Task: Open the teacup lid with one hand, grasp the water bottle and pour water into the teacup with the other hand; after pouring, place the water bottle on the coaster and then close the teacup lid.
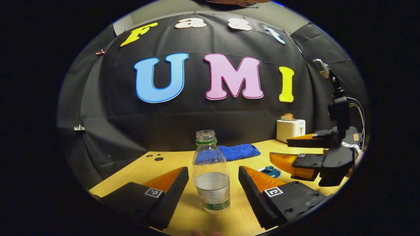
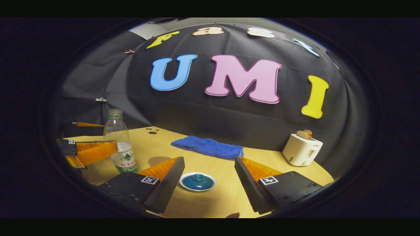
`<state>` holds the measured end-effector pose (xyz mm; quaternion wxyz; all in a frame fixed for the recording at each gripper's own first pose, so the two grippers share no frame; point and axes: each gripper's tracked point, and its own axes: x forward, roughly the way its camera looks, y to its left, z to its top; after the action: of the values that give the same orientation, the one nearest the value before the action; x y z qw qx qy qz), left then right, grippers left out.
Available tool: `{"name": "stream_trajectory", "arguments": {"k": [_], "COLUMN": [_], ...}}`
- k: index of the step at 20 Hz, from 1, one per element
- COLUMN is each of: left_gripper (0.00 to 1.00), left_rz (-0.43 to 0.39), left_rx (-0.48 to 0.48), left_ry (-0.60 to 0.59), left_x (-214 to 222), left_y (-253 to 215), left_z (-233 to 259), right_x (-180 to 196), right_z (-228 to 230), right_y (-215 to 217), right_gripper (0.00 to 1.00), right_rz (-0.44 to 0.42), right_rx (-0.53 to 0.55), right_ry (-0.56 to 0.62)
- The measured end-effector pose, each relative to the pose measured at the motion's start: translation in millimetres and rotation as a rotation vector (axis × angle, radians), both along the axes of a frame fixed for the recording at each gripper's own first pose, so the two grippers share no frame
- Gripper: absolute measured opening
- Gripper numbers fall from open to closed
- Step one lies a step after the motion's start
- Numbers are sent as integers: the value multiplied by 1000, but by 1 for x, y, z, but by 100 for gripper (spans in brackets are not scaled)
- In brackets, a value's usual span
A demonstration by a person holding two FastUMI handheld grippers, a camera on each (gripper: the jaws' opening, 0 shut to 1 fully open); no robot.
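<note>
The water bottle [image 1: 211, 172] is seen upright on the table [image 1: 183, 209] at the lower centre of the left gripper view, uncapped and partly filled. It is framed by the fingers of the left tool [image 1: 213, 183], which is held wide open, neither finger touching the bottle. At the right of that view the right tool [image 1: 295, 152] is seen, also spread open, with the teacup lid [image 1: 269, 171] lying on the table just below it.

In the right gripper view the teacup lid [image 2: 197, 181] is found at the lower centre, between the parted fingers of the right tool [image 2: 210, 177] and untouched by them. The bottle [image 2: 120, 146] is placed at the left, beside the left tool [image 2: 87, 147]. A blue cloth [image 2: 208, 147] and a white toaster [image 2: 301, 149] are set farther back.
</note>
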<state>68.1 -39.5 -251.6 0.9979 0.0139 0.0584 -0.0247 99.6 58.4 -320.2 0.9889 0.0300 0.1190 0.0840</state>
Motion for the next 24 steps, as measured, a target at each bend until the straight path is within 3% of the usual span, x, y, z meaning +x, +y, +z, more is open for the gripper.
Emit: {"name": "stream_trajectory", "arguments": {"k": [4, 5, 7, 8, 10, 11, 14, 15, 18, 20, 21, 24], "left_gripper": [96, 96, 100, 96, 96, 96, 96, 96, 96, 96, 96, 96], "left_rz": [1, 3, 5, 7, 9, 10, 10, 11, 15, 16, 16, 14], "left_rx": [-7, -9, -20, -26, -30, -30, -28, -32, -36, -30, -29, -27], "left_ry": [9, 9, 16, 21, 20, 17, 24, 26, 33, 36, 38, 47], "left_x": [7, 8, 11, 12, 16, 18, 23, 23, 26, 26, 27, 27], "left_y": [-2, -2, -3, -2, -1, -1, -1, -1, -1, -2, -2, -1], "left_z": [-15, -18, -25, -27, -29, -30, -32, -35, -39, -40, -42, -45], "right_x": [7, 8, 12, 15, 16, 14, 9, 11, 14, 13, 12, 13], "right_z": [-36, -40, -47, -50, -57, -59, -52, -56, -54, -54, -54, -44], "right_y": [18, 18, 19, 17, 20, 20, 19, 21, 20, 22, 22, 20], "right_gripper": [83, 75, 75, 74, 60, 46, 40, 28, 36, 22, 22, 31], "right_rz": [45, 46, 47, 38, 45, 48, 62, 62, 64, 69, 73, 71], "right_rx": [43, 41, 34, 33, 55, 61, 77, 80, 88, 92, 92, 100], "right_ry": [94, 105, 112, 123, 148, 149, 148, 150, 149, 146, 146, 112]}}
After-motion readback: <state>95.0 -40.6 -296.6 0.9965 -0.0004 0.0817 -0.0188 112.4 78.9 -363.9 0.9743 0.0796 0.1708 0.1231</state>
